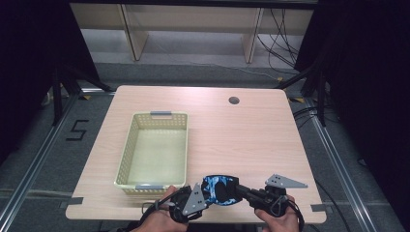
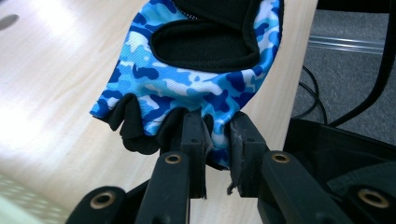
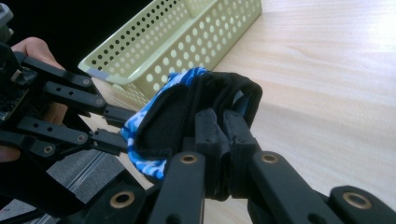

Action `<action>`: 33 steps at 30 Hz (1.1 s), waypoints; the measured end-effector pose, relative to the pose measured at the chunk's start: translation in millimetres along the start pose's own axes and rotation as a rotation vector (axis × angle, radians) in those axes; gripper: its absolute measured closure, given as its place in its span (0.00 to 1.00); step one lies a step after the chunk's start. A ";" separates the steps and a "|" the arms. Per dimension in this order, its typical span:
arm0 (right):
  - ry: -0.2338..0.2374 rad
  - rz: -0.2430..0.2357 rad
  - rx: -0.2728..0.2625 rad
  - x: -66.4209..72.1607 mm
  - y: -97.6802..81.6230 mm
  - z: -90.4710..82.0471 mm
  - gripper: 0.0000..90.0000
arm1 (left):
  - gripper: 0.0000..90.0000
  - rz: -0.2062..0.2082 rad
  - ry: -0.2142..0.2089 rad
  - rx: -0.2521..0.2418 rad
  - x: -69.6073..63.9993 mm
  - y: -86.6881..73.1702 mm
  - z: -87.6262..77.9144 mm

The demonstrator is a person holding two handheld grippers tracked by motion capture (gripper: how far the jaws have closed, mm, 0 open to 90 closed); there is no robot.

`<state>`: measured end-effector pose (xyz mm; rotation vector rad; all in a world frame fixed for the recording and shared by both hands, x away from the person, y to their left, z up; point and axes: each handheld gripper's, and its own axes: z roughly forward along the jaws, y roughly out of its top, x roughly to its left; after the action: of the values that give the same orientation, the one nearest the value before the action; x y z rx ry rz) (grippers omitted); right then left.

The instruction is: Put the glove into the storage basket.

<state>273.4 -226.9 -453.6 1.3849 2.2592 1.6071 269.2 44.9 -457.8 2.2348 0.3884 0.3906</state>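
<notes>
**A:** Item one, please: what is held, and where?

**B:** One fingerless glove point(image 1: 220, 189), blue camouflage print with black palm and cuff, at the lower centre of the high view, strung between my two tools just above the near table point(image 1: 251, 140) edge. Left gripper point(image 2: 218, 140): clamped on the finger-end hem. Right gripper point(image 3: 223, 127): clamped on the black cuff.

**A:** Item two, destination?

**B:** One pale yellow perforated basket point(image 1: 126, 154), centre left of the high view, nothing in it that I can see, just up and left of the glove.

**A:** Handling notes?

**B:** I judge the step to be carrying the glove to the basket. I would keep both grips shut, lift so the cloth clears the near rim, hold the two tools level with each other to avoid twisting, centre it over the basket floor, then release both ends together.
</notes>
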 end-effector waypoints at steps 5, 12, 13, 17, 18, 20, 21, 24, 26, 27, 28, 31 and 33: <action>0.008 -0.023 -0.007 6.2 14.3 0.9 0.96 | 0.86 0.016 0.020 -0.007 7.1 5.6 -10.1; 0.008 -0.073 -0.015 19.0 39.9 4.0 0.96 | 0.86 0.017 0.061 -0.025 20.6 14.9 -30.6; 0.008 -0.109 -0.019 20.5 45.6 5.8 0.96 | 0.86 0.006 0.059 -0.032 21.2 14.9 -31.6; 0.016 -0.134 -0.017 28.6 57.6 10.4 0.96 | 0.86 0.006 0.076 -0.041 30.0 15.6 -43.3; 0.012 -0.146 -0.015 29.7 60.0 11.4 0.96 | 0.86 -0.001 0.078 -0.046 31.8 15.6 -45.5; 0.020 -0.133 -0.007 35.8 66.6 15.2 0.96 | 0.86 -0.009 0.083 -0.055 37.4 15.0 -50.4; 0.020 -0.150 -0.008 36.7 70.1 17.2 0.96 | 0.86 -0.013 0.088 -0.052 38.9 14.4 -52.0; 0.028 -0.178 -0.012 39.2 78.4 24.6 0.96 | 0.86 -0.011 0.095 -0.053 44.4 11.8 -57.0; 0.041 -0.181 -0.001 41.1 83.0 29.6 0.96 | 0.86 -0.029 0.094 -0.048 48.1 9.4 -61.0; 0.047 -0.169 0.005 43.1 84.9 32.2 0.96 | 0.86 -0.019 0.098 -0.047 51.5 8.3 -63.2; 0.050 -0.179 0.006 43.4 86.6 35.2 0.96 | 0.85 -0.041 0.097 -0.054 53.5 5.9 -64.7; 0.067 -0.181 0.026 47.1 91.8 43.8 0.96 | 0.85 -0.056 0.100 -0.049 59.9 0.7 -69.8; 0.076 -0.192 0.030 49.7 95.5 51.6 0.96 | 0.85 -0.054 0.112 -0.045 63.9 -2.2 -74.3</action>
<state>329.2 -149.4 -381.9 1.0905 2.3837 1.5955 296.9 121.9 -403.9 2.1603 0.4935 0.4926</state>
